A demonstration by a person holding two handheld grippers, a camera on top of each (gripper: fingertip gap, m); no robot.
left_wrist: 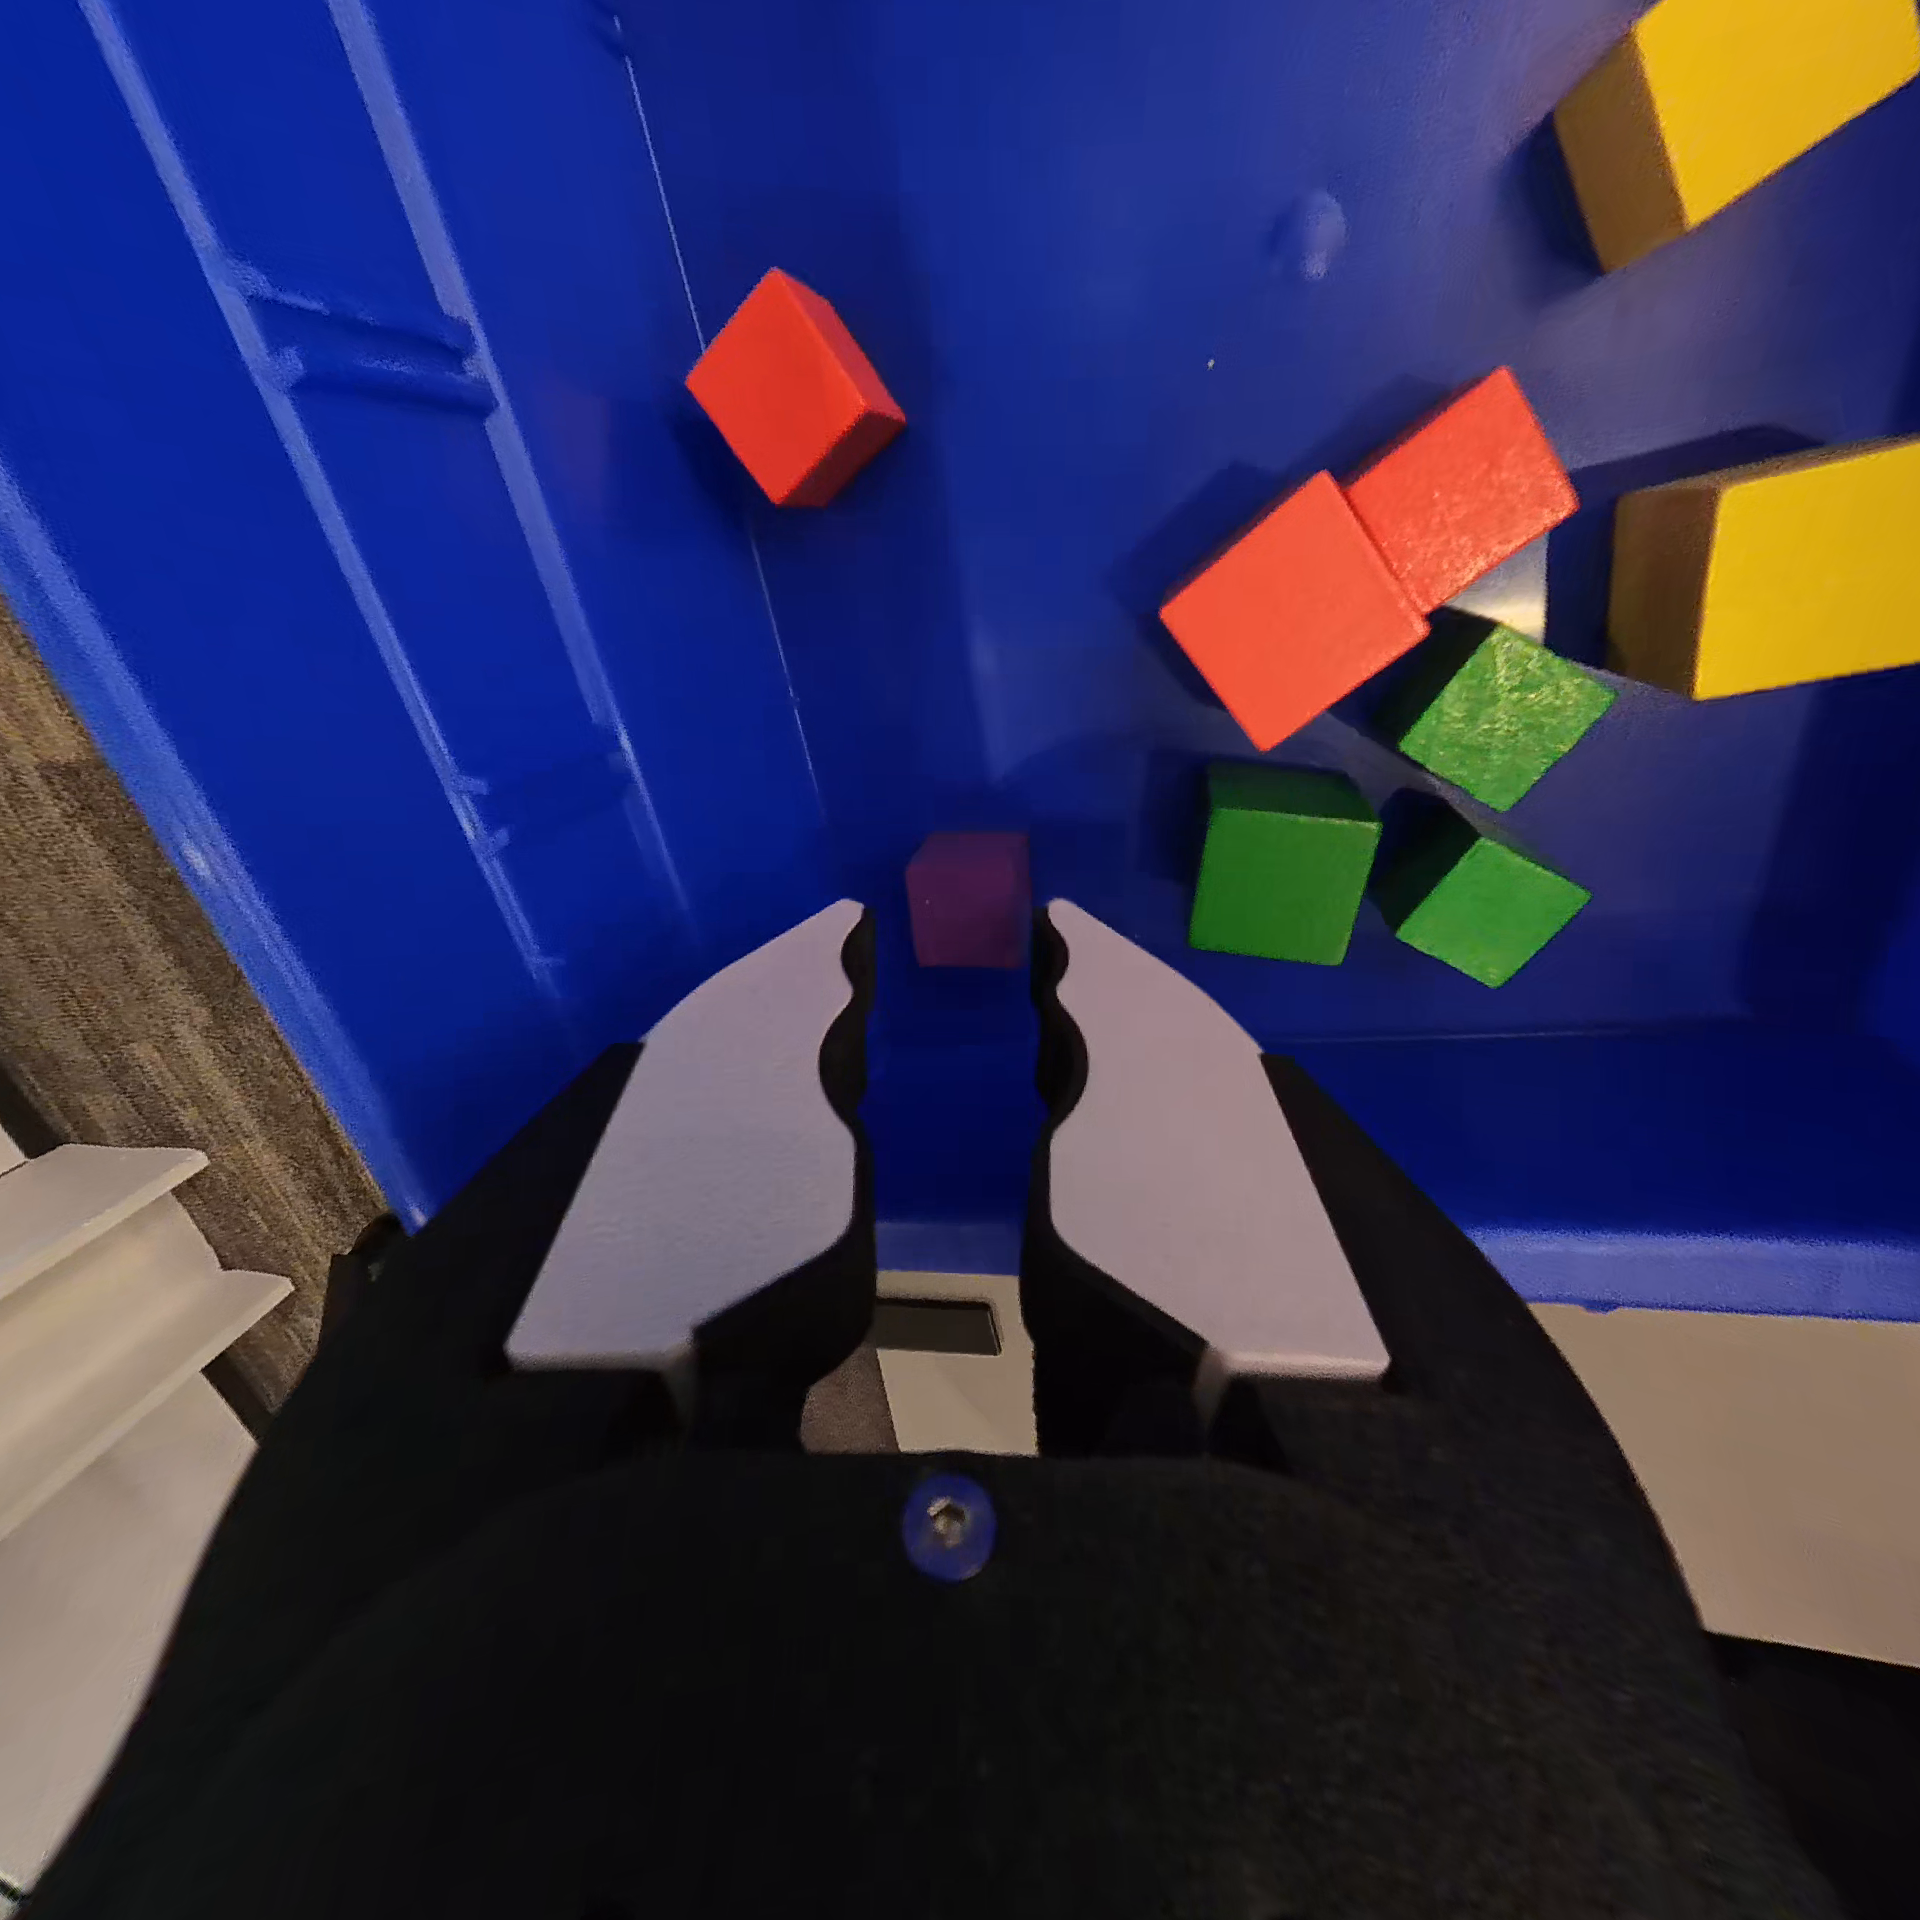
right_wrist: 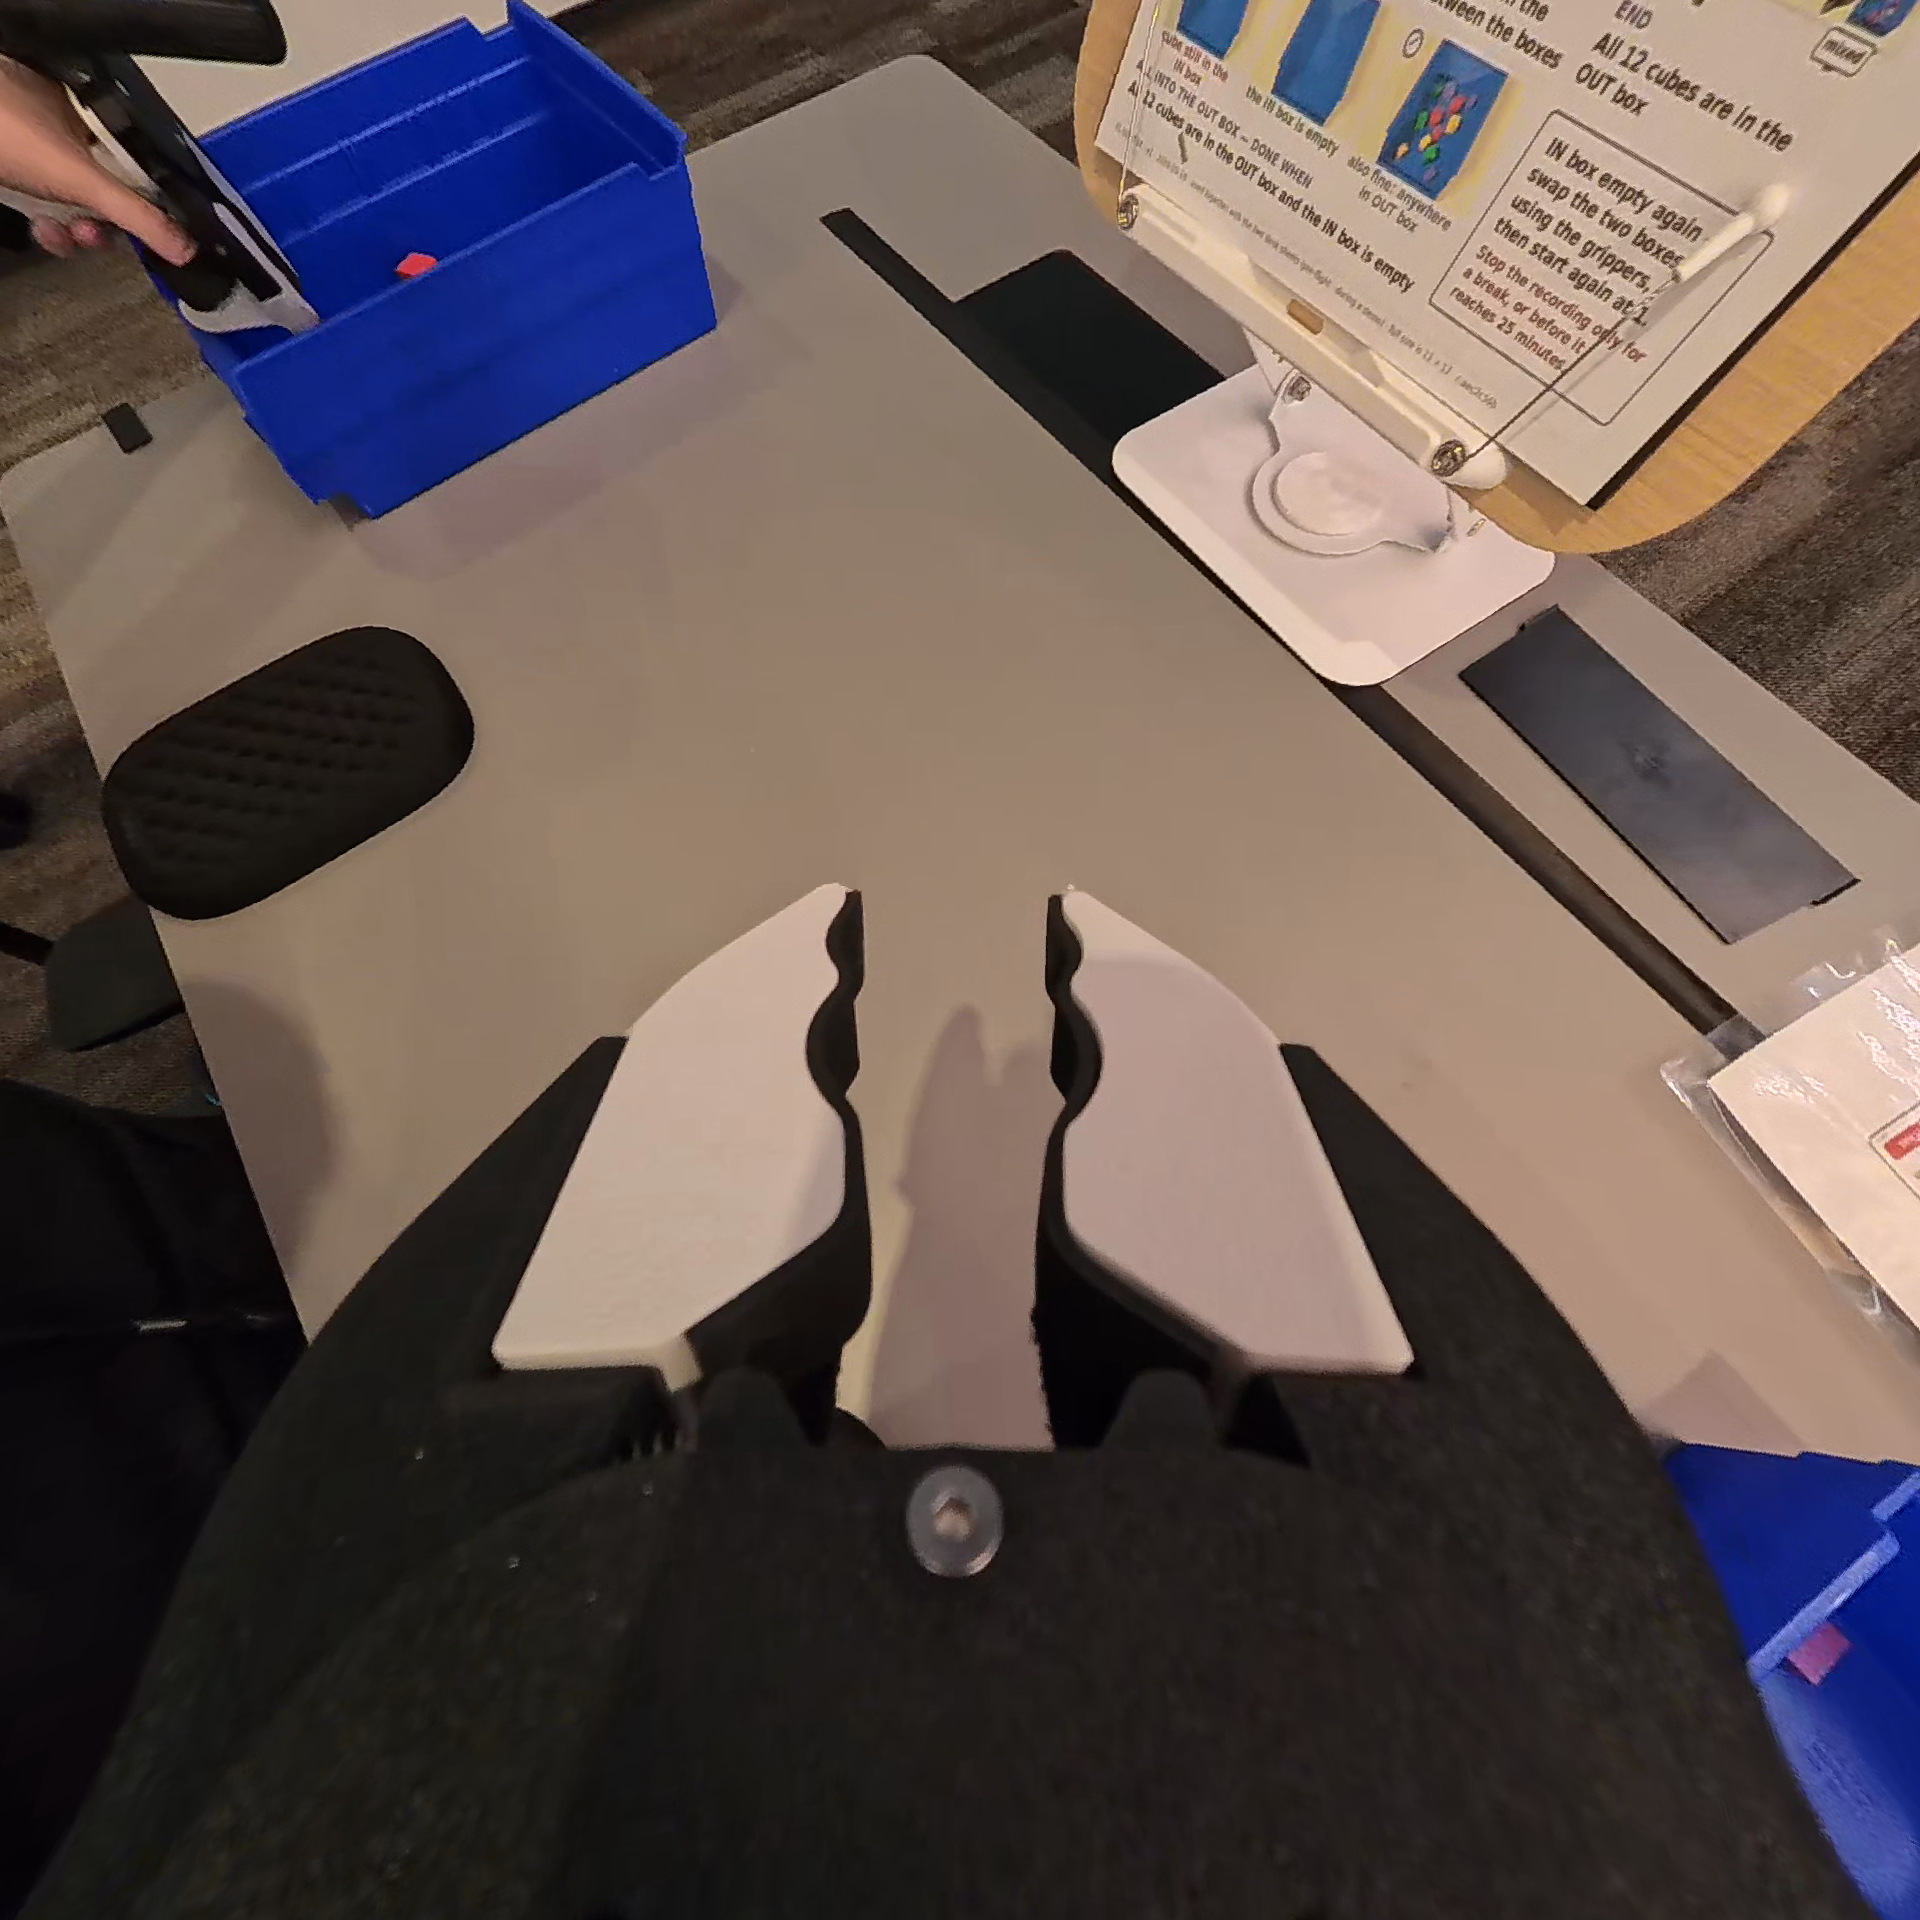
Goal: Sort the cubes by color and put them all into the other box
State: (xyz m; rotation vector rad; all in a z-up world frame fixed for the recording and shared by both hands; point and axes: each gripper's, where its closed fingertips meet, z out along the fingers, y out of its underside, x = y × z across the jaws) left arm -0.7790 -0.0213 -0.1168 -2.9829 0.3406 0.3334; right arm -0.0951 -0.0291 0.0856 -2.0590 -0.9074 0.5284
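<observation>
In the left wrist view my left gripper point(left_wrist: 954, 914) is open inside a blue box point(left_wrist: 520, 520). A purple cube point(left_wrist: 966, 899) lies on the box floor just beyond the fingertips, not gripped. Three red cubes are there: one alone point(left_wrist: 792, 387) and two touching point(left_wrist: 1291, 608) point(left_wrist: 1460, 488). Three green cubes point(left_wrist: 1280, 868) point(left_wrist: 1481, 896) point(left_wrist: 1501, 717) sit to the right, with two yellow cubes point(left_wrist: 1745, 104) point(left_wrist: 1787, 566) further right. In the right wrist view my right gripper point(right_wrist: 954, 909) is open and empty above the grey table point(right_wrist: 831, 644). The left gripper also shows there point(right_wrist: 223, 260), dipped into the blue box point(right_wrist: 468, 312).
A second blue box point(right_wrist: 1808, 1642) with a purple cube point(right_wrist: 1818, 1654) sits at the lower right. A white stand holding an instruction sheet point(right_wrist: 1340, 520) stands at the back right. A black padded rest point(right_wrist: 281, 769) lies left. Plastic-wrapped papers point(right_wrist: 1829, 1122) lie right. Carpet point(left_wrist: 125, 935) surrounds the table.
</observation>
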